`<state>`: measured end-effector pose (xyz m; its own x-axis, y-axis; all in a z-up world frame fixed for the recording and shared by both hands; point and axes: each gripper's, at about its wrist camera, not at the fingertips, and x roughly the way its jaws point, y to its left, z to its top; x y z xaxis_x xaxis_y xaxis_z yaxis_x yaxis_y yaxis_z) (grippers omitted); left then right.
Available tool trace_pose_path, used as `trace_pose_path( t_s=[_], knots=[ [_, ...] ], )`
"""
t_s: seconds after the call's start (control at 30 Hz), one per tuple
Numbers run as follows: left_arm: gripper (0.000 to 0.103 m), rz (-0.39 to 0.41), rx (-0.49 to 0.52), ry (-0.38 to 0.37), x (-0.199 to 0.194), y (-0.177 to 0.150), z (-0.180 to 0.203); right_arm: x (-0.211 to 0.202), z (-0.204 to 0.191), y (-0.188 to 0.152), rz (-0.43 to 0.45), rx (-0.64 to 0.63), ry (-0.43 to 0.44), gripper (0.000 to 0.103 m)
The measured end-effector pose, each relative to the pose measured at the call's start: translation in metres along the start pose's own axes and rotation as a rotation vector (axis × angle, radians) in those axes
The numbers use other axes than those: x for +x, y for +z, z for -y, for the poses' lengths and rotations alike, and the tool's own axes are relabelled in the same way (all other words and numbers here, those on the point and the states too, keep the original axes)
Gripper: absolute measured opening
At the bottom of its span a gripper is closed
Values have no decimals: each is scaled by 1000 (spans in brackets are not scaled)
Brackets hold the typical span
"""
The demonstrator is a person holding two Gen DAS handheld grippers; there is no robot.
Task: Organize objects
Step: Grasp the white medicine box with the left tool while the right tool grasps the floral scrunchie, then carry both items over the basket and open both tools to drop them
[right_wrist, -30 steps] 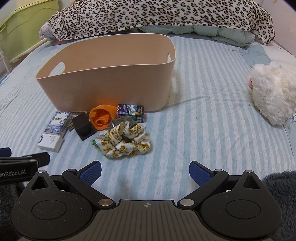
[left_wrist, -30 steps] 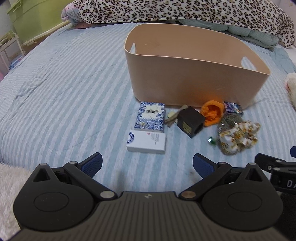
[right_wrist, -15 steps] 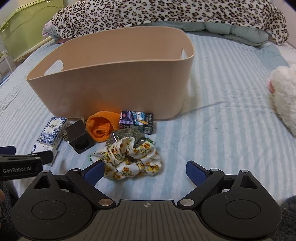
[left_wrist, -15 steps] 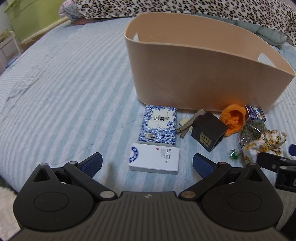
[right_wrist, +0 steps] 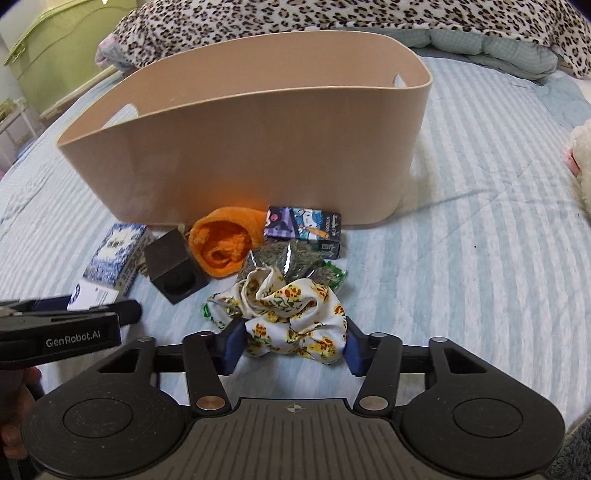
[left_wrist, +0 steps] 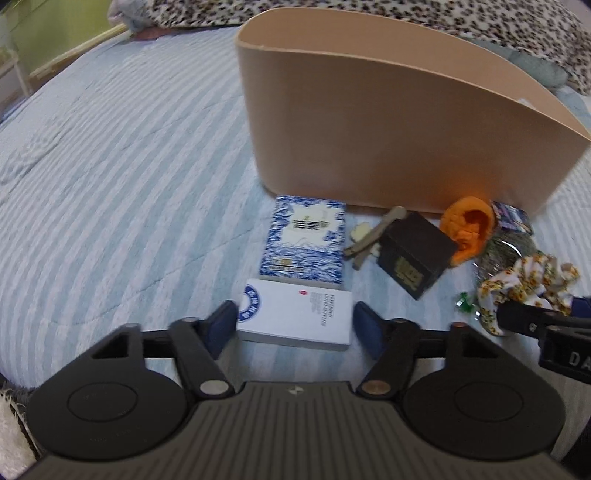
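A tan oval bin (left_wrist: 388, 122) stands on the striped bed; it also shows in the right wrist view (right_wrist: 251, 147). Before it lie a blue patterned box (left_wrist: 304, 240), a white box (left_wrist: 295, 319), a dark cube box (left_wrist: 415, 254), an orange cloth (left_wrist: 469, 225), a purple packet (right_wrist: 303, 225) and a floral scrunchie (right_wrist: 291, 314). My left gripper (left_wrist: 295, 326) straddles the white box, fingers close to its sides with a small gap on the right. My right gripper (right_wrist: 293, 343) straddles the scrunchie, pads at its edges.
A bag of dried herbs (right_wrist: 284, 258) lies behind the scrunchie. A wooden stick (left_wrist: 373, 236) lies beside the blue box. A leopard blanket (right_wrist: 332, 18) lies at the back, a white plush toy (right_wrist: 581, 155) at right, a green container (right_wrist: 48, 55) beyond the bed's left.
Both grippers have moved forward and down and narrowed: the left now brackets the white box, the right brackets the scrunchie.
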<state>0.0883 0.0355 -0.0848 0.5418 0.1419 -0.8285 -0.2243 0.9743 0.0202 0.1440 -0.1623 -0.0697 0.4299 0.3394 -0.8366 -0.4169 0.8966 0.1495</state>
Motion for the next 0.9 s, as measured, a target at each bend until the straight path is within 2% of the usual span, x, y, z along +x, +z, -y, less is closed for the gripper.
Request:
trace_pose_path(
  t_s=[0.07, 0.17, 0.27, 0.43, 0.6, 0.8, 0.9],
  knots=[
    [62, 0, 1, -13, -5, -2, 0, -3, -1, -2, -1, -13, 0, 31],
    [61, 11, -19, -28, -13, -5, -3, -7, 2, -5, -1, -2, 8, 17],
    [61, 20, -5, -27, -19, 2, 1, -12, 7, -7, 4, 8, 18, 12],
    [61, 46, -23, -37, -40, 3, 1, -25, 13, -9, 40, 26, 3, 10],
    [61, 107, -24, -34, -67, 10, -1, -50, 23, -6, 102, 62, 2, 10],
    [61, 209, -6, -25, -98, 36, -1, -80, 31, 8, 200, 90, 1, 10],
    [61, 263, 19, 9, -110, 54, 4, -94, 32, 21, 258, 92, 1, 10]
  ],
)
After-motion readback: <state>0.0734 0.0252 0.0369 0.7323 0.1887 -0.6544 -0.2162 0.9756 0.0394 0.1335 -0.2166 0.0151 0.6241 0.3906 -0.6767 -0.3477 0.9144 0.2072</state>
